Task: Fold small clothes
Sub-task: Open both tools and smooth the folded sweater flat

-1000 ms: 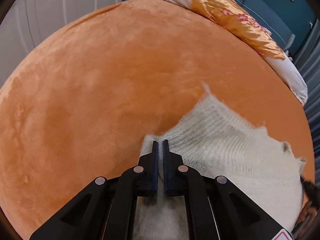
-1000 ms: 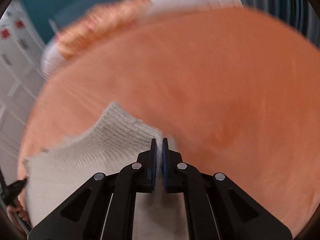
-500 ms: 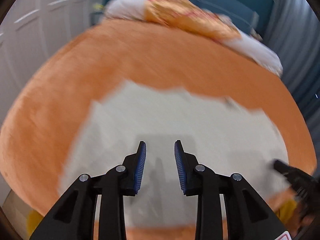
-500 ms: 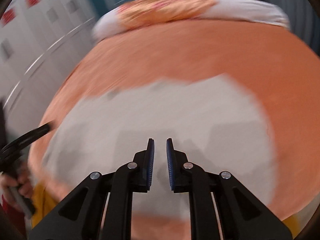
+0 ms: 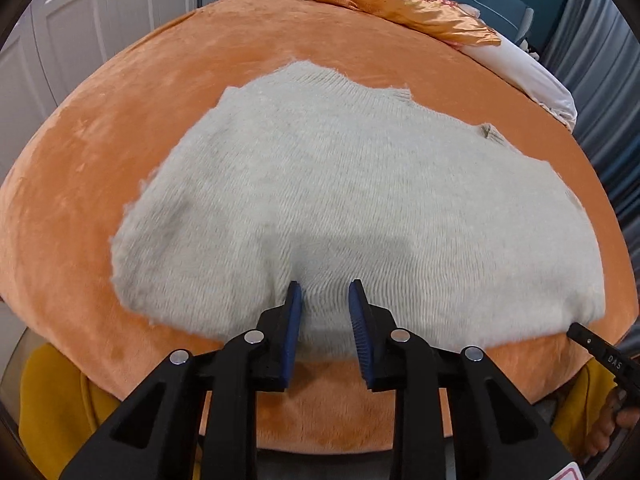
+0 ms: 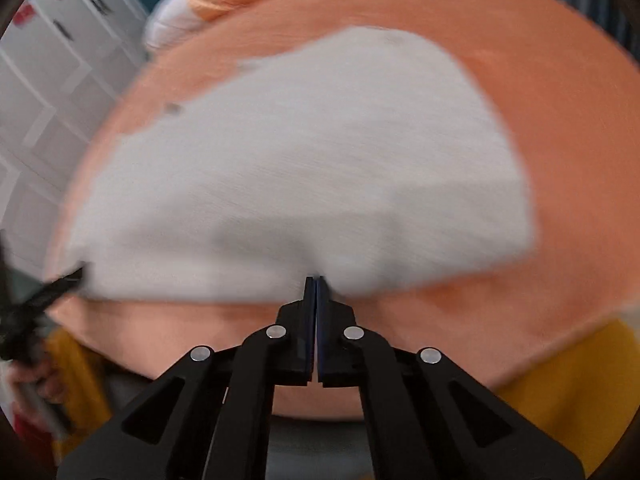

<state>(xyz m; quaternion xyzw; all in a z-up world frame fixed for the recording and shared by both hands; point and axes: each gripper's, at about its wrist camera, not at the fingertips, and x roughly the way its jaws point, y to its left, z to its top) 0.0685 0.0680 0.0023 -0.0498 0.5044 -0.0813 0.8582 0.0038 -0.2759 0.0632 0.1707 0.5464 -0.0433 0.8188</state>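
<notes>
Black fingers of my left gripper [image 5: 325,294] stand spread a little over the near edge of the cream knit garment [image 5: 352,200], with nothing pinched between them; the wool just lies beneath. I read that as a let-go after laying the piece down. My right gripper [image 6: 315,285] has its fingers pressed together at the near hem; they have just been closing, and I see no cloth caught between the blue pads, though blur there makes the tips hard to read.

Below both tools, the near rim of the bed's orange plush cover [image 5: 120,92] curves down, and something yellow shows past it on either side.

The garment lies spread flat across the middle of the bed, near hem toward me, far edge jagged with what look like a neckline and shoulder points. Laid flat like this, I judge it ready for a first fold, which has not begun.

Farther off, a white pillow [image 5: 532,80] draped with an orange floral satin cloth [image 5: 400,0] sits at the far right edge, well clear of the work.
</notes>
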